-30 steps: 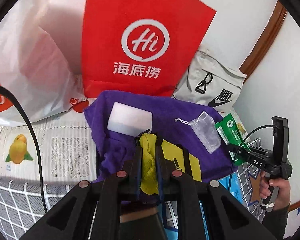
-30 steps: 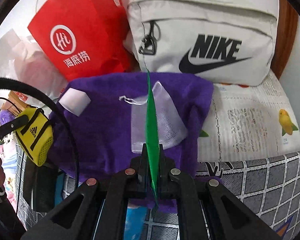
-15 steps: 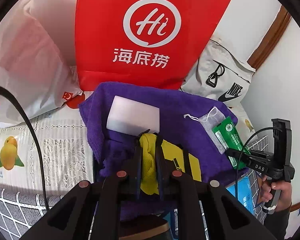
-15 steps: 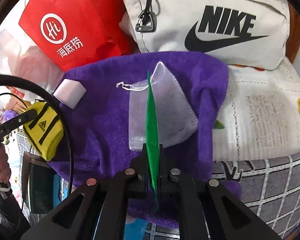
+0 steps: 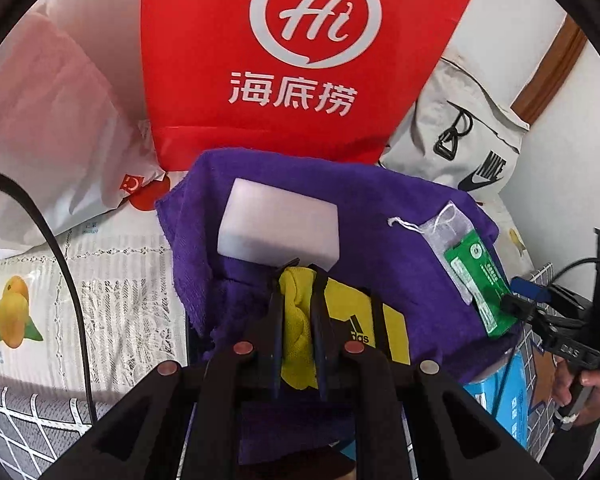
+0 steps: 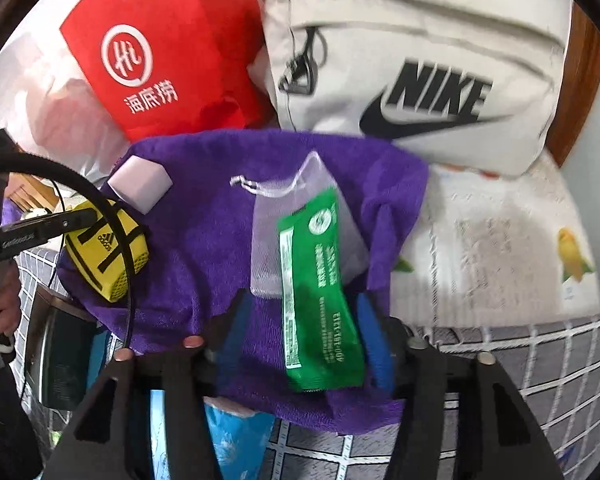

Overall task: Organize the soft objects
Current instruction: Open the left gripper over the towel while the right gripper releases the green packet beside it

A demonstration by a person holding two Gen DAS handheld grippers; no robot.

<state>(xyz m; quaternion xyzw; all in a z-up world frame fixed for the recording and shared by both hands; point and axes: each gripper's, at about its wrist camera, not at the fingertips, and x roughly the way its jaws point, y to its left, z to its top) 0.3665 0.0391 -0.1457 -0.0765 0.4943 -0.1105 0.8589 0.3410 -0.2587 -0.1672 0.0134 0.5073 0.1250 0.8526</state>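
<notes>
A yellow adidas pouch [image 5: 300, 320] is clamped in the left gripper [image 5: 296, 312] above the purple towel [image 5: 380, 216]. Rightward, a green packet [image 6: 320, 304] — print illegible — lies on the towel between the spread fingers of the right gripper [image 6: 304, 344]. "Hi" is read on the red bag [image 5: 300, 52], "NIKE" on the grey bag [image 6: 420, 72].

**Two wrist fisheyes, both close over the towel**

Left wrist view looks forward along its gripper, close above the near-left part of the rumpled purple terry towel [image 5: 380, 216], facing the red paper bag with white logo [image 5: 300, 52] behind it. Right wrist view looks from the towel's [image 6: 220, 232] near-right side toward the beige fabric Nike bag [image 6: 420, 60]. Both share towel, red bag [image 6: 160, 60], Nike bag [image 5: 472, 136], and each shows the other gripper.
</notes>
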